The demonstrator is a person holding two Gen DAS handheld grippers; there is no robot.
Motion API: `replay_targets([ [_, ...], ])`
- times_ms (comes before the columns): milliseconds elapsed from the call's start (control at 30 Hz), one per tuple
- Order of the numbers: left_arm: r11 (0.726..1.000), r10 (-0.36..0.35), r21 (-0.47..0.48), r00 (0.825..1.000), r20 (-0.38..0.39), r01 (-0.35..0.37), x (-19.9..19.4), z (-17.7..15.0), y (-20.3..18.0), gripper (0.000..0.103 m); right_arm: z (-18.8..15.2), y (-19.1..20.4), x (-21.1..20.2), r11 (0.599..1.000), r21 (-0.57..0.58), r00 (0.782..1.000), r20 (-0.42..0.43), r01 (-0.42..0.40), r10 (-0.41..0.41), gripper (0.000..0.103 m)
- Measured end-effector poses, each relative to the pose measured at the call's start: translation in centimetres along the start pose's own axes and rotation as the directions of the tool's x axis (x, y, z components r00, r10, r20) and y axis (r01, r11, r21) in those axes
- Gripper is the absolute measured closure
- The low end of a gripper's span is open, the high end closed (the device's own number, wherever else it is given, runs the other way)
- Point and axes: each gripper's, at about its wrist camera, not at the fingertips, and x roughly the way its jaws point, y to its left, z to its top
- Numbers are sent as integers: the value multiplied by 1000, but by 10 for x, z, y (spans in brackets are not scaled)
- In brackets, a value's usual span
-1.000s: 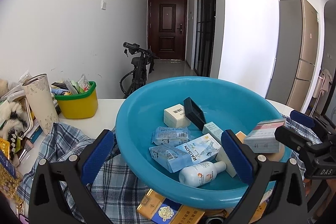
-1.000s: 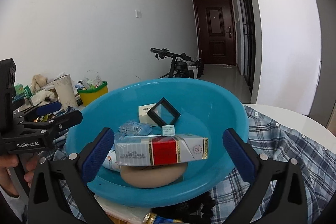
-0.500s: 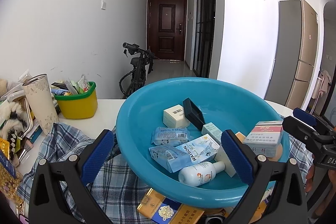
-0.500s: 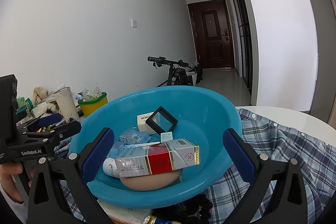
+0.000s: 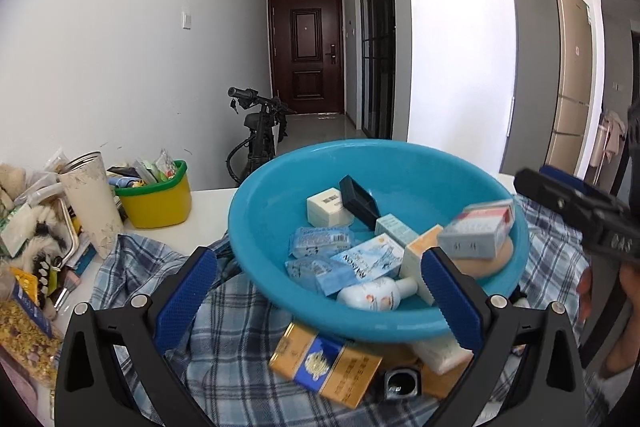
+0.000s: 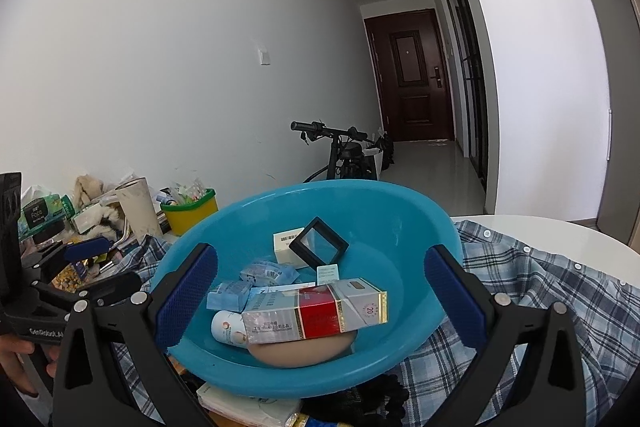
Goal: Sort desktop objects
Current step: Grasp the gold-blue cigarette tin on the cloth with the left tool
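Note:
A blue basin [image 5: 256, 227] sits on a plaid shirt [image 5: 224, 339] and holds several small things: a white box [image 5: 325, 206], a black case [image 5: 359, 201], blue packets [image 5: 320, 239] and a white bottle [image 5: 372, 293]. A silver-and-red cigarette pack [image 6: 316, 313] lies on a beige round pad [image 6: 304, 349] at the basin's near side, touching neither gripper. My right gripper [image 6: 320, 295] is open in front of the basin [image 6: 400, 227]. My left gripper [image 5: 318, 291] is open too, at the basin's near rim. Each view shows the other gripper [image 5: 534, 175] [image 6: 116, 263] off to one side.
A gold-and-blue pack [image 5: 324, 367] pokes out from under the basin. A yellow tub with a green rim [image 5: 154, 195], a pale tumbler [image 5: 90, 203] and a heap of packets lie at the left. A scooter [image 5: 260, 131] stands beyond the white table [image 6: 560, 231].
The cigarette pack has sunk from level with the right fingers onto the beige pad in the basin. The right gripper has drawn back from the basin. The left gripper has barely moved.

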Motion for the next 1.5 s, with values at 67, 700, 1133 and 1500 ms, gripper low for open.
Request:
replay_targets([
  [67, 999, -34, 33, 999, -12, 34, -5, -8, 1, 0, 0, -1, 0, 1000, 4, 1000, -2, -1, 1, 0],
  [700, 943, -254, 154, 936, -245, 297, 43, -81, 22, 0, -2, -1, 2, 1000, 6, 1000, -9, 1, -1, 0],
  [1133, 944, -279, 93, 917, -287, 316, 53, -82, 38, 0, -4, 4, 3, 1000, -12, 1000, -19, -7, 7, 0],
  [1500, 925, -243, 192, 900, -363, 327, 65, -87, 9, 0, -3, 7, 3, 1000, -12, 1000, -20, -10, 10, 0],
])
